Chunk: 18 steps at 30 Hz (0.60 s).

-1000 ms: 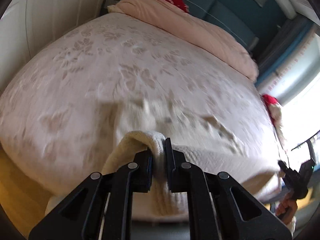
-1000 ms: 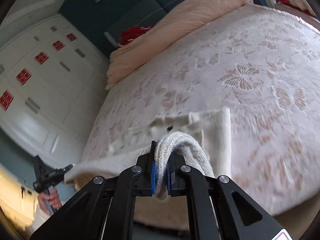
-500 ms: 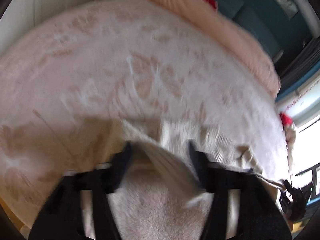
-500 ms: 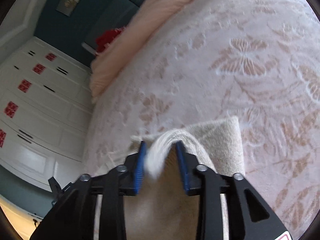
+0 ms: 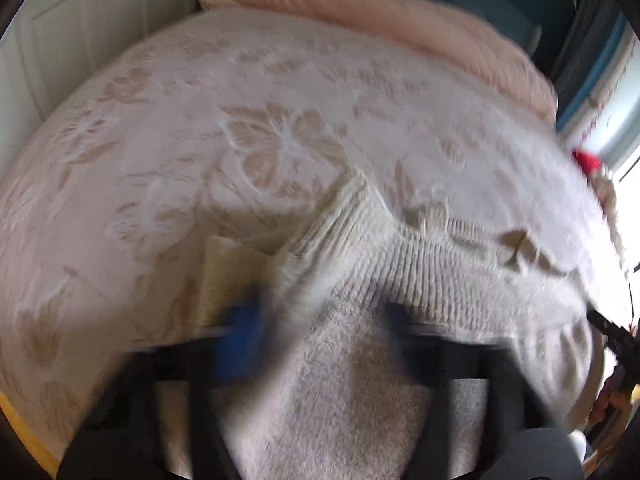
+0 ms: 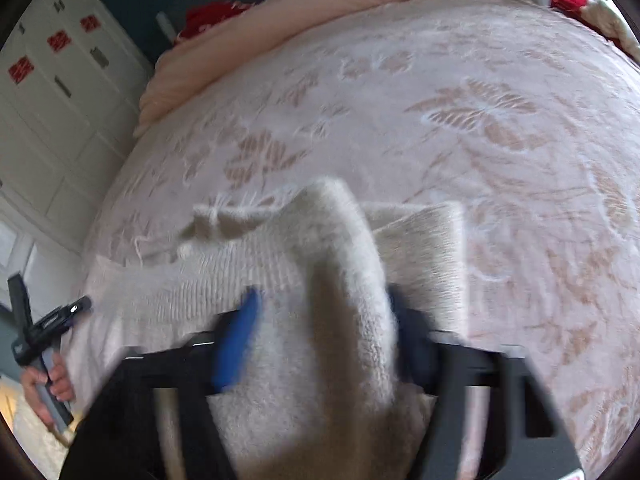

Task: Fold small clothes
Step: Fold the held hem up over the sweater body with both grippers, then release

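A cream knitted garment (image 5: 400, 264) lies folded on the bed near its front edge; it also shows in the right wrist view (image 6: 320, 280). My left gripper (image 5: 320, 328) is open, its blurred fingers spread either side of a raised fold of the knit. My right gripper (image 6: 324, 332) is open too, with a ridge of the garment lying loose between its fingers. The left gripper and the hand holding it show at the left edge of the right wrist view (image 6: 44, 332).
The bed (image 6: 500, 128) has a pale pink cover with butterfly patterns. A peach duvet (image 5: 400, 12) is rolled at the far end, with red items near it. White wardrobe doors (image 6: 52, 92) stand to the left. The bed's front edge is just below the grippers.
Both grippers were shut on the garment's edges a second ago. They carried the edges forward over the bed and have opened, leaving the knit folded over itself.
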Each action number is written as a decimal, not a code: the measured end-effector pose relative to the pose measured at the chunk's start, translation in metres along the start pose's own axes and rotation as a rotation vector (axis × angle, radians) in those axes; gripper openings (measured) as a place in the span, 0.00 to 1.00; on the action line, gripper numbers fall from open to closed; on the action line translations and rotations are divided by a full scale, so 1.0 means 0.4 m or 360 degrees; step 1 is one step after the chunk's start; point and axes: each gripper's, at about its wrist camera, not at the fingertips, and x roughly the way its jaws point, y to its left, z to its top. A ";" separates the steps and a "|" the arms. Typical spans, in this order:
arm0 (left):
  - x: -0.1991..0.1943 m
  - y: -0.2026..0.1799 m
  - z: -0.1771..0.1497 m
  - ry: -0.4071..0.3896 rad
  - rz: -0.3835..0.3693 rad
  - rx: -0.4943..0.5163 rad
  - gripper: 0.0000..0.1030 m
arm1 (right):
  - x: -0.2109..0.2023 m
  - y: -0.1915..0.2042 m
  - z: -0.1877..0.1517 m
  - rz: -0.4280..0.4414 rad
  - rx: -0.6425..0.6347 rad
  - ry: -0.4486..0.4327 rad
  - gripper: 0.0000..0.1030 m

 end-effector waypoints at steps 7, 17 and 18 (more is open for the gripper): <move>-0.162 0.028 0.049 -0.0249 -0.0044 -0.0109 0.06 | -0.232 0.028 0.029 0.0179 0.0067 -0.0427 0.07; 0.027 0.081 0.013 0.0009 0.0125 -0.0183 0.07 | -0.059 -0.077 0.006 0.0010 0.0186 -0.0140 0.08; 0.032 0.081 0.017 0.0020 0.0129 -0.0174 0.07 | -0.048 -0.079 0.009 -0.0020 0.0161 -0.0101 0.09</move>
